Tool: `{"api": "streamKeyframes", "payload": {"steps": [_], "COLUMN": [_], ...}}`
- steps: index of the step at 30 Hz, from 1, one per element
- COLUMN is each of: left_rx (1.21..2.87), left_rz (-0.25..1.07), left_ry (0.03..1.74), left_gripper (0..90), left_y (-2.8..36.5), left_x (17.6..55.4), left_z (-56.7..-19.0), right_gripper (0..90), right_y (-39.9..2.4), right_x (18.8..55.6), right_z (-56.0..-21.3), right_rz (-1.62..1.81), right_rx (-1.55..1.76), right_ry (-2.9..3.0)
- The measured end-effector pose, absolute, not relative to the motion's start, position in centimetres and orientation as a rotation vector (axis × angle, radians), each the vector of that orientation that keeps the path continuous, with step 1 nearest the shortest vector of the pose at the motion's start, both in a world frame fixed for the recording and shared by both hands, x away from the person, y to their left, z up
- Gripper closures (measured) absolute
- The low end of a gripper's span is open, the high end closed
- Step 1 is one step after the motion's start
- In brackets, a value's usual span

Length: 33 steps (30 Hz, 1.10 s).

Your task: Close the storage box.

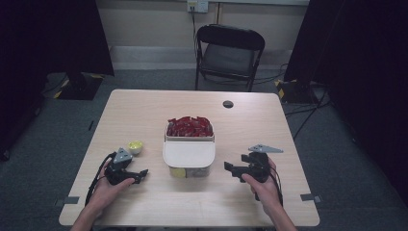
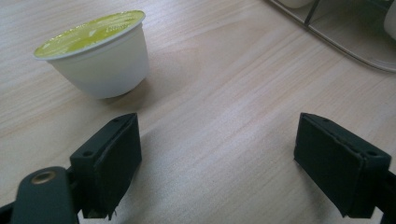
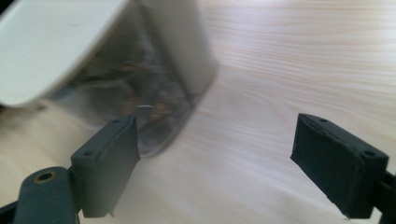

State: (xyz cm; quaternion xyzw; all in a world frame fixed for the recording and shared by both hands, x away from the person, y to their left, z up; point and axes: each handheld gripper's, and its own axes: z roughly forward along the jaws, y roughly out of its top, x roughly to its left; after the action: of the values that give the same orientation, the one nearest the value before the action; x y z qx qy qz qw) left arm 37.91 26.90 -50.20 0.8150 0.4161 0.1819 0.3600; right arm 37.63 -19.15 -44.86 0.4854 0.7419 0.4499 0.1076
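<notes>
A clear two-part container (image 1: 189,144) stands mid-table; its far half holds several red packets (image 1: 189,126), and a white lid (image 1: 188,154) covers the near half. A small white capsule with a green foil top (image 1: 135,147) sits left of it, also seen close up as the capsule (image 2: 100,58). My left gripper (image 1: 140,175) rests near the capsule, open and empty, as the left gripper view (image 2: 217,163) confirms. My right gripper (image 1: 230,168) hovers right of the container, jaws wide apart with only table between them (image 3: 215,163). The container's corner (image 3: 154,93) is blurred at upper left.
A black folding chair (image 1: 229,55) stands beyond the table's far edge. A dark round hole (image 1: 228,104) marks the tabletop at the back. Bare wood (image 1: 250,130) lies on both sides of the container. Dark curtains flank the room.
</notes>
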Motion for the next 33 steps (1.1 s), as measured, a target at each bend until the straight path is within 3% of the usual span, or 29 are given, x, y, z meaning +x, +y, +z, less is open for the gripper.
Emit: {"api": "streamKeyframes", "payload": {"steps": [17,33], "left_rx": [2.108,2.107], "left_rz": [0.470,0.475], "left_ry": [1.070,1.074], "left_gripper": [14.4,14.7], "left_y": [27.1,27.2], "left_x": [38.2,38.1], "left_z": [-50.2,-50.2], "right_gripper": [15.1,12.4], "right_y": [-25.3,-24.9], "right_x": [40.0,39.3], "right_z": [-48.2,-50.1], "right_rz": [1.040,0.861], "right_rx": [1.631,1.496], "right_ry": [2.042,2.003]}}
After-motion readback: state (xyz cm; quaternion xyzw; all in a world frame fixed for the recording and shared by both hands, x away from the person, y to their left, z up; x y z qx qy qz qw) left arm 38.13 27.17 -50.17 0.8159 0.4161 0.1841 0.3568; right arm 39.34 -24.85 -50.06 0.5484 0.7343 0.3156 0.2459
